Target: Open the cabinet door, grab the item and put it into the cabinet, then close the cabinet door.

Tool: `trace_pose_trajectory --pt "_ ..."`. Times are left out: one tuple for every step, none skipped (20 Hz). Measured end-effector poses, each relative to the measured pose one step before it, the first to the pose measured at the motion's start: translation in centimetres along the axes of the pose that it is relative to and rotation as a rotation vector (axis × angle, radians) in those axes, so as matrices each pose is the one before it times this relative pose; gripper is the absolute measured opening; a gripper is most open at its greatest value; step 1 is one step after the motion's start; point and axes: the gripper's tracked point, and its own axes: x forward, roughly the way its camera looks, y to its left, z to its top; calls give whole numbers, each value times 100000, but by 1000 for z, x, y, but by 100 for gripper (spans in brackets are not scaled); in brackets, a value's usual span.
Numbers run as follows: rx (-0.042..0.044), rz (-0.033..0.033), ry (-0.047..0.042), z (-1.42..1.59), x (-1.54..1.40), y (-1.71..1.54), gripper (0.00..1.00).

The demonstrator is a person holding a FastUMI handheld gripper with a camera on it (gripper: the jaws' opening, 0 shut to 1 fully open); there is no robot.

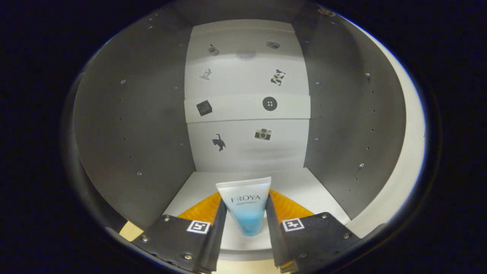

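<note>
Holding the tube (246,207) upright, just inside the cabinet (133,125).
Gripper (246,213) fingers press its sides; cap down, above the floor's front edge.

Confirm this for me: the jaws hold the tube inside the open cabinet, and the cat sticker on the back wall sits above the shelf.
One detail is off. In the gripper view the cat sticker sits below the shelf, beside the camera sticker. The rest stands: the gripper has its jaws closed on the tube, inside the open cabinet.
</note>
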Motion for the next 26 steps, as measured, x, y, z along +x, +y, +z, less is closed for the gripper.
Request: trace_pose_trajectory --pt "-184 -218 -273 90 66 -75 55" --pt "-58 -426 -126 32 -60 -109 55" --pt "37 157 -285 104 26 29 55" --pt "452 -48 -375 125 36 52 59" --pt "813 727 -945 301 -85 204 62" --pt "660 -309 -1003 308 -81 -77 67" --pt "435 -772 -1088 292 60 -194 72" --pt "714 -608 -993 287 -47 -244 72" --pt "960 -195 -746 328 -1 -32 77" --pt "1048 -99 -419 238 -120 -36 82" --pt "648 383 -514 203 -176 -11 82" --pt "37 -988 -519 262 -256 -298 83" --pt "-514 -728 -1211 389 -294 -275 84" --pt "-372 -186 -1299 513 -471 -52 85" --pt "-95 -323 -914 352 -536 -130 85" --pt "424 1066 -413 290 -700 198 90" --pt "500 334 -398 266 -774 110 94" --pt "-69 -84 -493 340 -987 13 98" --pt "-489 -636 -1213 392 -1131 -131 98" --pt "-829 -299 -1391 481 -1363 -1 98" --pt "-873 243 -673 212 -1566 167 98" --pt "-1022 183 524 -24 -1645 126 98" --pt "-1240 1 144 3 -2210 69 98" --pt "-1104 -261 -301 149 -1602 32 98" --pt "-1113 -659 -691 100 -1780 -97 98" --pt "-974 -803 -828 181 -2013 -93 99"
